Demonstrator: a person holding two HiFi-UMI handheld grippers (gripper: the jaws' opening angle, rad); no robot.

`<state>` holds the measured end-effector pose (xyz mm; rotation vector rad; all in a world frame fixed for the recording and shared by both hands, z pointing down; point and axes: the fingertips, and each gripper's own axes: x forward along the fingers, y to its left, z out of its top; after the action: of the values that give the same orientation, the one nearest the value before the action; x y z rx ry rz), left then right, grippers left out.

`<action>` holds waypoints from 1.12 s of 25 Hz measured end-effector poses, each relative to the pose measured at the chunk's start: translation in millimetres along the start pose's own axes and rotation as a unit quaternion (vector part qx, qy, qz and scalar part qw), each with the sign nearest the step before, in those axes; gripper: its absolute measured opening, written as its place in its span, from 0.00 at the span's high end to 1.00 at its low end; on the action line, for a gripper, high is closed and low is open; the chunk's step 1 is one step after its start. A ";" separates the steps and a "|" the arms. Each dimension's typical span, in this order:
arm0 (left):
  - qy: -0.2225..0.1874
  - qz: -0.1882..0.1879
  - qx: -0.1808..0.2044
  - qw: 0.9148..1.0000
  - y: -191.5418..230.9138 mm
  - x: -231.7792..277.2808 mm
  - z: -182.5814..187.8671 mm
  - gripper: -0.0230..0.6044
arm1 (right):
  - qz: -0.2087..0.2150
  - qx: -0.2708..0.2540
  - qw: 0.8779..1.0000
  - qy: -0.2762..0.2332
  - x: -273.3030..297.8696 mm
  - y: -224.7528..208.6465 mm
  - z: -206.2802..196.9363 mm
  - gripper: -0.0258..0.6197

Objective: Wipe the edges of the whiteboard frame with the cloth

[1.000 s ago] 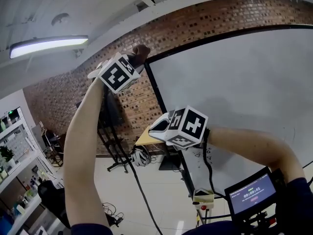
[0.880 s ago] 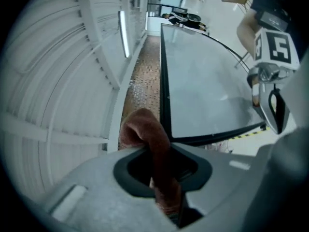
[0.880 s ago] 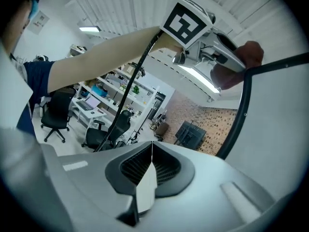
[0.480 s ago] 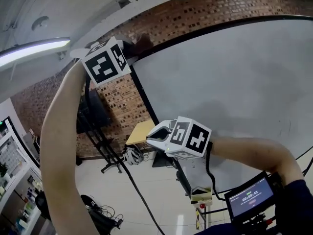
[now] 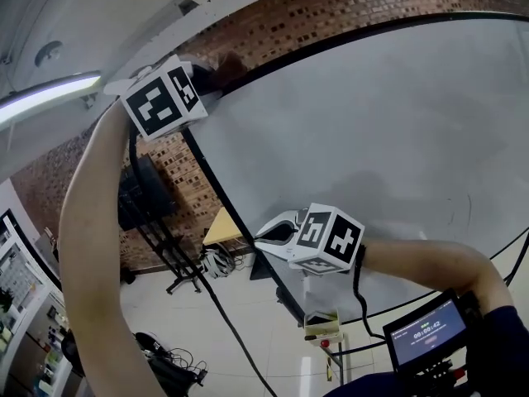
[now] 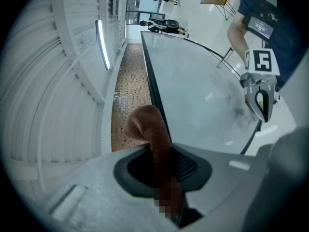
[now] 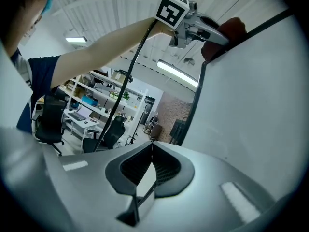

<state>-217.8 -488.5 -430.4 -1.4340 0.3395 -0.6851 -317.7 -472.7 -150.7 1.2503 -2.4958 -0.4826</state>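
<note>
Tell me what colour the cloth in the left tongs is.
Reddish brown. The cloth shows best in the left gripper view, pinched in the left tongs.

your left arm (image 5: pixel 91 246) reaches high overhead, the left gripper (image 6: pixel 163 174) clamped tight on the cloth (image 6: pixel 145 124). your right arm (image 5: pixel 430 259) stretches forward lower down, the right gripper (image 7: pixel 151 170) closed on nothing.
</note>
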 end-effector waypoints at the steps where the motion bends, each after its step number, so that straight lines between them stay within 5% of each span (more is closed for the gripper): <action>1: -0.003 -0.003 -0.002 1.000 3.2 2.2 16.1 0.85 | -0.004 0.004 1.000 0.003 -18.1 -1.6 -4.6 0.95; 8: -0.012 -0.024 -0.029 0.999 20.6 -4.3 109.3 0.85 | -0.040 0.024 0.999 0.019 -130.9 -6.7 -20.6 0.95; 15: 0.033 -0.031 -0.042 0.998 17.9 5.4 62.3 0.85 | -0.059 0.052 0.997 0.024 -134.4 -21.1 -33.5 0.95; 19: 0.036 0.006 -0.071 0.997 14.7 15.5 38.3 0.85 | -0.086 0.068 0.994 0.009 -141.7 -40.5 -41.9 0.95; 21: 0.016 0.017 -0.106 0.994 7.2 17.8 36.2 0.85 | -0.099 0.074 0.992 -0.002 -145.8 -50.7 -46.5 0.95; 23: -0.026 -0.011 -0.145 0.989 -14.5 17.3 53.7 0.85 | -0.104 0.089 0.991 -0.011 -157.7 -50.2 -54.5 0.95; 28: -0.133 -0.082 -0.202 0.967 -77.6 -9.8 169.5 0.85 | -0.113 0.129 0.985 -0.034 -241.9 -29.4 -61.2 0.95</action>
<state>-141.0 -348.2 -334.0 -1.9368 0.1539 -0.5648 -133.0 -302.7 -137.7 1.6543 -2.5472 -0.2597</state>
